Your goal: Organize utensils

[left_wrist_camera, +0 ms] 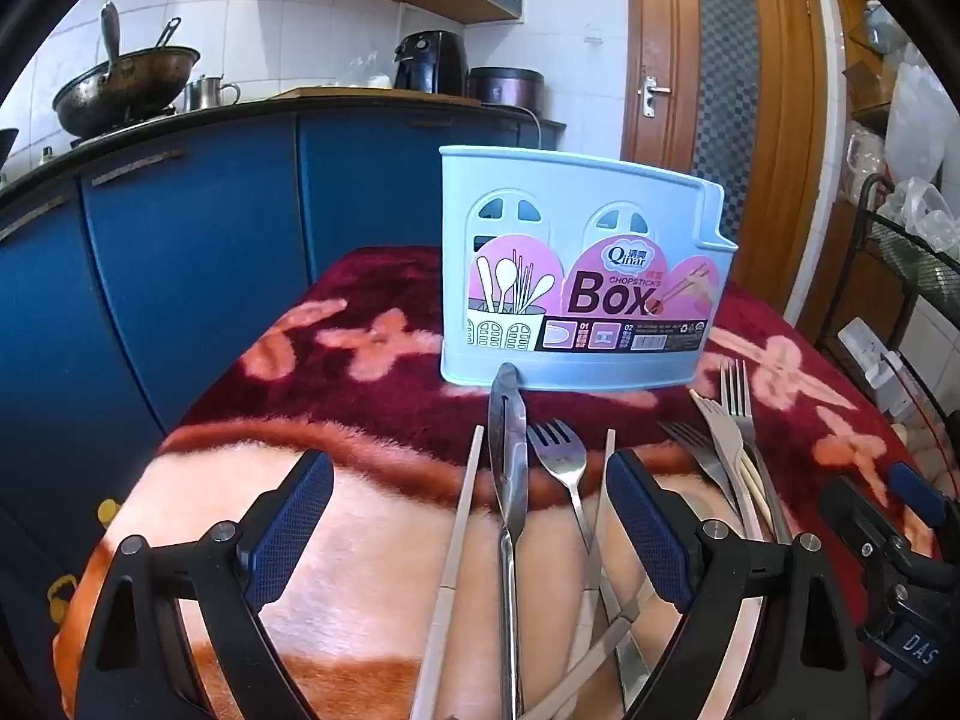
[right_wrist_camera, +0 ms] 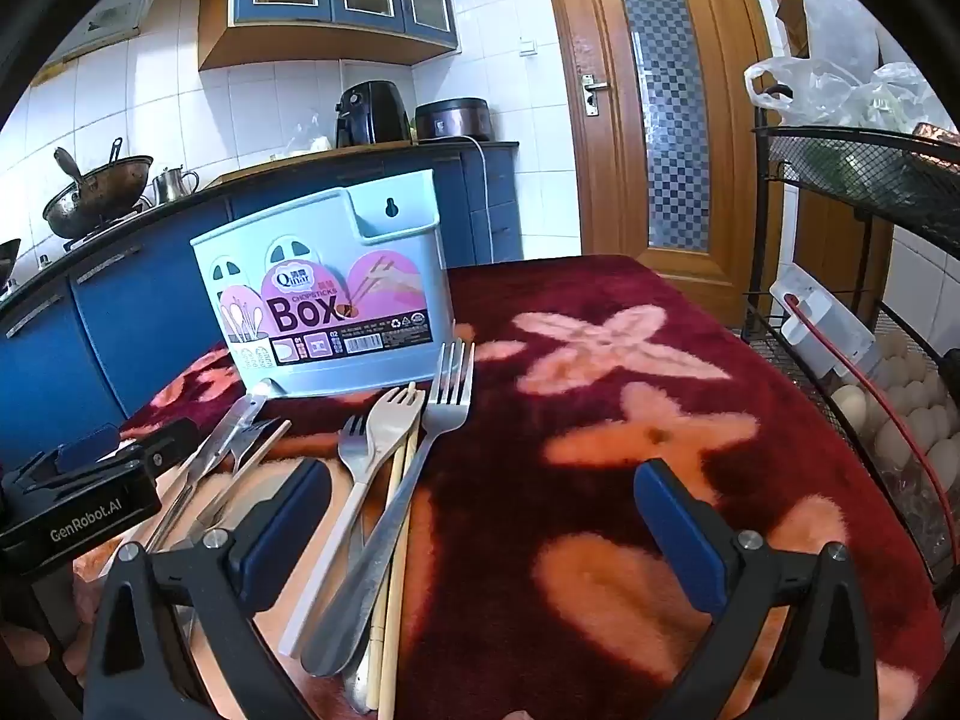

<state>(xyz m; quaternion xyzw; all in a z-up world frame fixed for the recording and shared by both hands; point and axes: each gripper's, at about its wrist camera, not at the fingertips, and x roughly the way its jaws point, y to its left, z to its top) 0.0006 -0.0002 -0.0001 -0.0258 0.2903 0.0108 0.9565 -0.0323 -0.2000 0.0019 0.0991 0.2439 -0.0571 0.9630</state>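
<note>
Left gripper (left_wrist_camera: 469, 519) held low over the counter (left_wrist_camera: 372, 540), jaws spread wide and gripping nothing. Between those jaws, lying flat on the red-and-peach floral blanket: a metal knife (left_wrist_camera: 507, 468) down the middle, a pale chopstick (left_wrist_camera: 459, 516) just to its left, a metal fork (left_wrist_camera: 561, 462) just to its right, a second pale chopstick (left_wrist_camera: 603, 504) crossing that fork's handle close to the right jaw. Straight ahead of the jaws, upright, the light-blue chopsticks box (left_wrist_camera: 570, 264), knife tip nearly touching its base. Beyond the right jaw, a second cluster: metal fork, pale plastic fork and more cutlery overlapping.

Right gripper (right_wrist_camera: 483, 519) likewise wide open, empty. Just inside and ahead of its left jaw, the heap of a large metal fork (right_wrist_camera: 447, 402), a cream plastic fork (right_wrist_camera: 384, 420), a smaller metal fork (right_wrist_camera: 354, 450) and wooden chopsticks (right_wrist_camera: 399, 510), handles overlapping. Box (right_wrist_camera: 324, 276) ahead and left of these jaws. Bare blanket (right_wrist_camera: 600, 420) between the jaws otherwise. Wire rack with eggs (right_wrist_camera: 900, 420) off beyond the right jaw.
</note>
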